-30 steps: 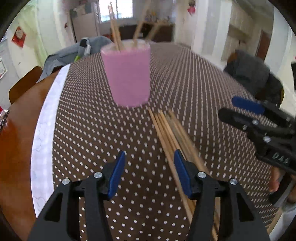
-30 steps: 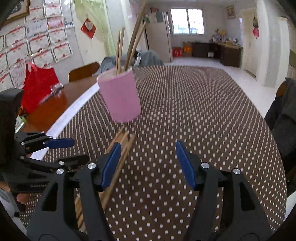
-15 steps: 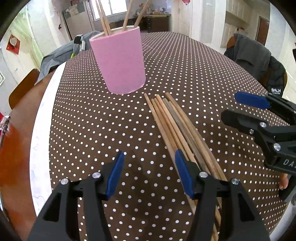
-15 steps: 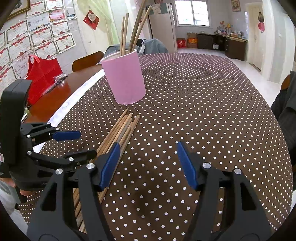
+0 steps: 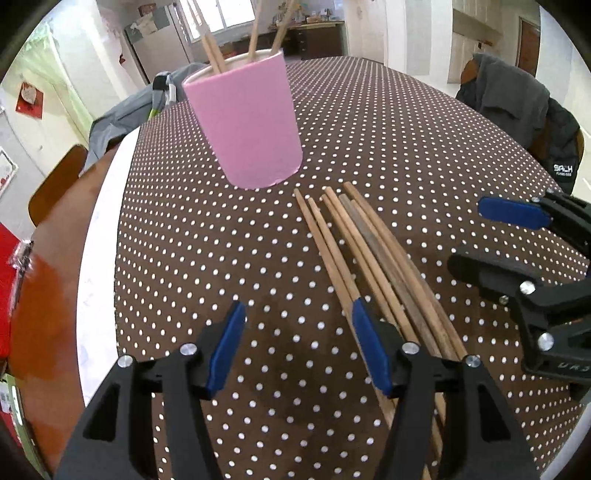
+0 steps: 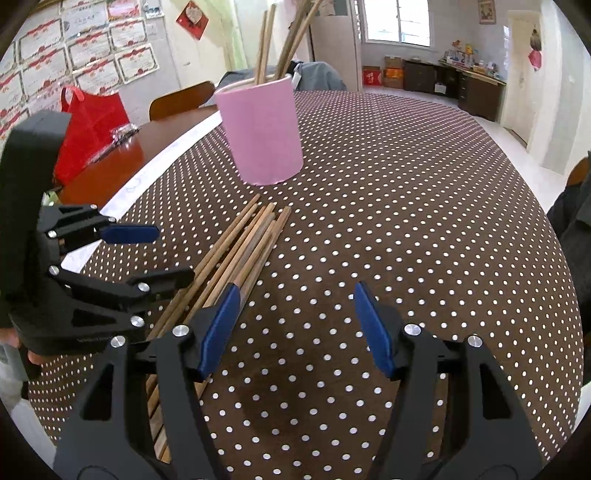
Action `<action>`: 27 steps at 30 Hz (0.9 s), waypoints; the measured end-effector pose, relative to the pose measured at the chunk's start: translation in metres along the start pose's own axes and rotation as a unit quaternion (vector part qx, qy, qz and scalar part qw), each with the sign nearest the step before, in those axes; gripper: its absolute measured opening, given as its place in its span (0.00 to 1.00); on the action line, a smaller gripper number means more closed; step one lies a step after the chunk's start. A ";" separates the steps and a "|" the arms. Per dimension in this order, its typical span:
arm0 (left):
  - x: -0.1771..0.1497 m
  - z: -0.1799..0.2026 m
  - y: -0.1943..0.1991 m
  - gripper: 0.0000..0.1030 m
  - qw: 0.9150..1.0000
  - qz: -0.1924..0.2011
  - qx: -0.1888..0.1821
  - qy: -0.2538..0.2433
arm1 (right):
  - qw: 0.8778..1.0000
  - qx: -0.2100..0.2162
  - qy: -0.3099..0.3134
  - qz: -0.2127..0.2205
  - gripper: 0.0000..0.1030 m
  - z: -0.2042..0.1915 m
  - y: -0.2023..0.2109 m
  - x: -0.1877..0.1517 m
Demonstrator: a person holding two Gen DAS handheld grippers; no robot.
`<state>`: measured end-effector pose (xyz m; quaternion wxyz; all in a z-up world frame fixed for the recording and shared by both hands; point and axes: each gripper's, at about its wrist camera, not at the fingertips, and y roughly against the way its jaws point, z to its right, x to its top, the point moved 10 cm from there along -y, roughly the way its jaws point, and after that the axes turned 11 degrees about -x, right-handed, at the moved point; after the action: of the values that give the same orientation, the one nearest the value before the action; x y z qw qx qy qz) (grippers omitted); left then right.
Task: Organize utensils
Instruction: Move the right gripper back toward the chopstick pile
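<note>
A pink cup [image 5: 248,122] stands on the dotted tablecloth and holds several wooden chopsticks [image 5: 255,33]. It also shows in the right wrist view [image 6: 263,131]. A bundle of several loose chopsticks [image 5: 373,258] lies flat on the cloth in front of the cup, also in the right wrist view [image 6: 236,254]. My left gripper [image 5: 297,332] is open and empty, its right finger over the bundle's left edge. My right gripper [image 6: 293,317] is open and empty, just right of the bundle. Each gripper shows in the other's view: the right one [image 5: 491,240], the left one [image 6: 155,254].
The brown dotted tablecloth [image 6: 406,192] covers a round wooden table [image 5: 40,295]. A red bag [image 6: 92,125] lies at the table's left. Chairs with grey clothing [image 5: 517,107] stand around it.
Both grippers have lowered and tilted down toward the table. The cup and the chopstick bundle now sit nearer and larger in both views. Both grippers stay open.
</note>
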<state>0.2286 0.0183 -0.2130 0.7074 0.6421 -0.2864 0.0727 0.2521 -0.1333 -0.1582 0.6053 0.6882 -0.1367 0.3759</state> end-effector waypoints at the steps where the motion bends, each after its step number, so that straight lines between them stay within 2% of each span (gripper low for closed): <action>1: -0.001 -0.002 0.000 0.58 1.000 0.000 0.001 0.002 | 1.000 -0.002 0.004 0.000 0.62 -0.001 0.000 -0.001; 3: -0.002 -0.007 0.000 0.58 1.000 -0.001 0.007 0.003 | 1.000 -0.015 0.020 -0.003 0.62 -0.006 -0.002 -0.002; 5: -0.007 -0.013 -0.005 0.59 1.000 -0.018 0.018 0.003 | 0.999 -0.030 0.038 -0.008 0.62 -0.011 -0.005 -0.004; 8: -0.008 -0.017 -0.002 0.59 1.000 -0.009 0.009 0.016 | 0.997 -0.045 0.053 -0.019 0.62 -0.015 -0.010 -0.007; 16: -0.009 -0.016 0.004 0.59 1.000 0.004 -0.015 0.023 | 0.996 -0.049 0.065 -0.034 0.62 -0.028 -0.017 -0.005; 19: -0.010 -0.015 0.005 0.59 0.999 0.007 -0.035 0.031 | 0.995 -0.054 0.077 -0.034 0.62 -0.035 -0.019 -0.004; 27: -0.006 -0.006 -0.001 0.59 0.999 0.004 -0.040 0.018 | 0.994 -0.055 0.081 -0.057 0.61 -0.023 -0.019 -0.009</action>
<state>0.2258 0.0255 -0.2165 0.7375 0.6105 -0.2789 0.0754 0.2499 -0.1098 -0.1782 0.6719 0.6277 -0.0685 0.3871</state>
